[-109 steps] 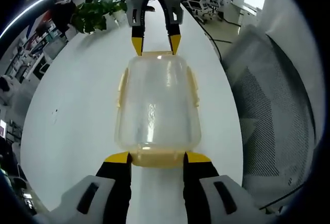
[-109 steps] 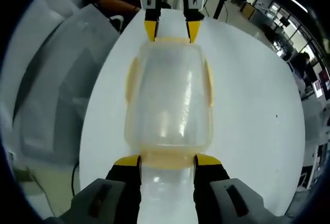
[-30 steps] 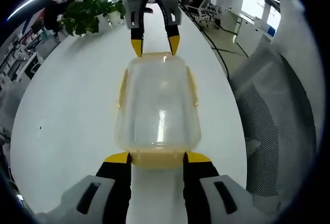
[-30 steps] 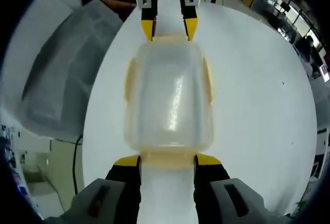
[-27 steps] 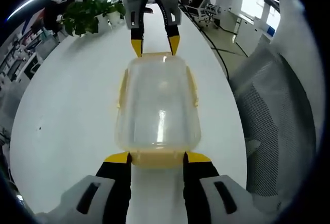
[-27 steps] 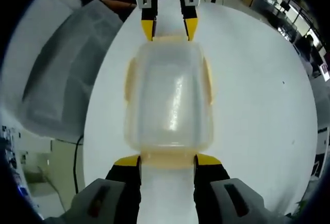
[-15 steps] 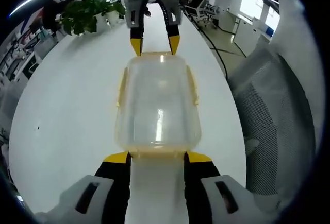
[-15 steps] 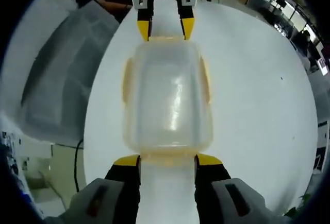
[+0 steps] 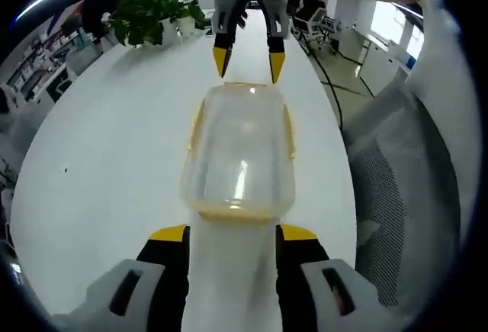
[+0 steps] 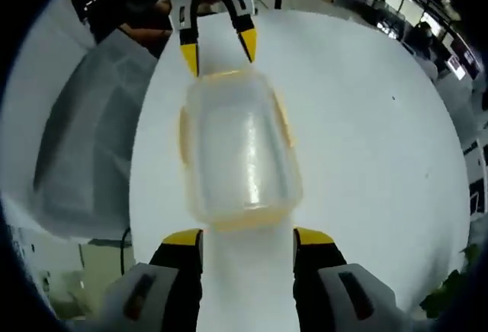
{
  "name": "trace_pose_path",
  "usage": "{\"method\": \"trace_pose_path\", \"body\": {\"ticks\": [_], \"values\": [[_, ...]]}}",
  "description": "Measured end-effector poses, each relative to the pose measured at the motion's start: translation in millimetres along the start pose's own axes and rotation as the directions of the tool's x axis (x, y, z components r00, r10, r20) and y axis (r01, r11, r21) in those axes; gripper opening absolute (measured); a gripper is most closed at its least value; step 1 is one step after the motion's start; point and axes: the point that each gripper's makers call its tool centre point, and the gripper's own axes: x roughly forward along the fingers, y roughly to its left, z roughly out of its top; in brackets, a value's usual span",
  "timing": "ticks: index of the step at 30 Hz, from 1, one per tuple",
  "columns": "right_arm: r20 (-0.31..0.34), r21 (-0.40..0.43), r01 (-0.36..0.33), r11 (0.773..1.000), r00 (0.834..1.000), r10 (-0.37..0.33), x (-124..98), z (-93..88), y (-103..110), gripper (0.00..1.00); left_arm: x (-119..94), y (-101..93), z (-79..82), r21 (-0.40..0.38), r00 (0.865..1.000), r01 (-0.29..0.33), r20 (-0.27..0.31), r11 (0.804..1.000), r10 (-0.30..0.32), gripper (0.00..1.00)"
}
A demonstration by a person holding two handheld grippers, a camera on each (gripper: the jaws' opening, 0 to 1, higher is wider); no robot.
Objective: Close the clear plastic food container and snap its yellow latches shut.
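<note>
Container (image 9: 240,153) sits at frame centre in the left gripper view, lid down, on the white table (image 9: 107,164). The left gripper (image 9: 232,234) stands at the bottom of that view with its jaws spread wide and holding nothing, just short of the container's near end. The right gripper (image 10: 248,237) is likewise open and empty at the bottom of the right gripper view; it also appears at upper centre (image 9: 248,58) of the left gripper view, beyond the far end. Yellow latches (image 9: 288,130) along the sides seem folded down, so the snapping step looks nearly finished. Any next move likely calls for checking each end latch and pressing whichever is loose.
</note>
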Motion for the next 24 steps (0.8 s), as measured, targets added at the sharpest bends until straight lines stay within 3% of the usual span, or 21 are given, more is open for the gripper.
{"method": "trace_pose_path", "body": {"ticks": [2, 5, 7, 10, 12, 13, 14, 15, 16, 17, 18, 20, 21, 23, 24], "values": [[-0.018, 0.077, 0.047, 0.996, 0.999, -0.046, -2.2, -7.5, -5.8, 0.43, -2.4, 1.1, 4.8, -0.09, 0.999, -0.014, 0.037, 0.996, 0.017, 0.44], [0.073, 0.264, 0.023, 0.964, 0.996, -0.044, -4.1, 1.6, 2.3, 0.43, -4.5, 7.4, 2.8, -0.189, 0.997, -0.053, 0.038, 0.98, 0.062, 0.44], [0.124, 0.333, 0.009, 0.943, 0.991, -0.053, -5.7, 7.3, 4.6, 0.42, -5.1, 6.1, 6.3, -0.271, 0.996, -0.053, 0.062, 0.961, 0.072, 0.44], [0.146, 0.477, 0.0, 0.879, 0.986, -0.079, -6.1, 7.0, 5.7, 0.38, -4.2, 4.8, 5.7, -0.333, 0.994, -0.068, 0.057, 0.94, 0.092, 0.43], [0.176, 0.568, -0.003, 0.823, 0.977, -0.119, -6.4, 10.6, 3.0, 0.37, -3.9, 5.4, 4.5, -0.383, 0.992, -0.091, 0.046, 0.919, 0.117, 0.42], [0.181, 0.623, -0.007, 0.782, 0.974, -0.135, -6.2, 10.6, 1.3, 0.37, -3.3, 7.3, 3.5, -0.444, 0.989, -0.106, 0.041, 0.89, 0.139, 0.41], [0.182, 0.651, -0.004, 0.759, 0.972, -0.151, -5.8, 10.3, -1.1, 0.37, -3.4, 7.1, 0.2, -0.483, 0.988, -0.125, 0.015, 0.867, 0.151, 0.41], [0.18, 0.671, -0.005, 0.742, 0.971, -0.157, -5.0, 9.6, -1.9, 0.37, -1.6, 5.2, 1.7, -0.463, 0.99, -0.116, 0.02, 0.879, 0.141, 0.4], [0.166, 0.69, 0.002, 0.723, 0.973, -0.161, -3.4, 7.7, -1.8, 0.37, -0.1, 3.1, 2.7, -0.489, 0.989, -0.113, 0.026, 0.865, 0.145, 0.4], [0.158, 0.701, 0.013, 0.713, 0.972, -0.173, -1.7, 6.2, -3.6, 0.37, 1.7, -1.2, 4.1, -0.545, 0.99, -0.102, 0.029, 0.833, 0.14, 0.38], [0.152, 0.724, 0.012, 0.69, 0.973, -0.176, 1.4, 5.1, -4.1, 0.37, 3.9, -4.4, 5.4, -0.572, 0.99, -0.093, 0.034, 0.815, 0.136, 0.36], [0.167, 0.762, -0.013, 0.647, 0.97, -0.177, 6.0, 7.6, -3.5, 0.36, 7.1, -5.8, 2.0, -0.602, 0.99, -0.107, 0.012, 0.792, 0.143, 0.34], [0.173, 0.773, -0.024, 0.633, 0.969, -0.175, 7.6, 8.7, -2.6, 0.36, 9.7, -8.1, 3.2, -0.602, 0.991, -0.096, 0.02, 0.793, 0.135, 0.34], [0.184, 0.781, -0.031, 0.623, 0.966, -0.182, 9.5, 10.4, -3.2, 0.36, 14.7, -11.9, 3.0, -0.64, 0.991, -0.084, 0.025, 0.763, 0.131, 0.34], [0.2, 0.802, -0.05, 0.595, 0.961, -0.189, 10.2, 13.0, -3.5, 0.36, 16.8, -13.5, 3.3, -0.652, 0.992, -0.074, 0.031, 0.755, 0.124, 0.34]]}}
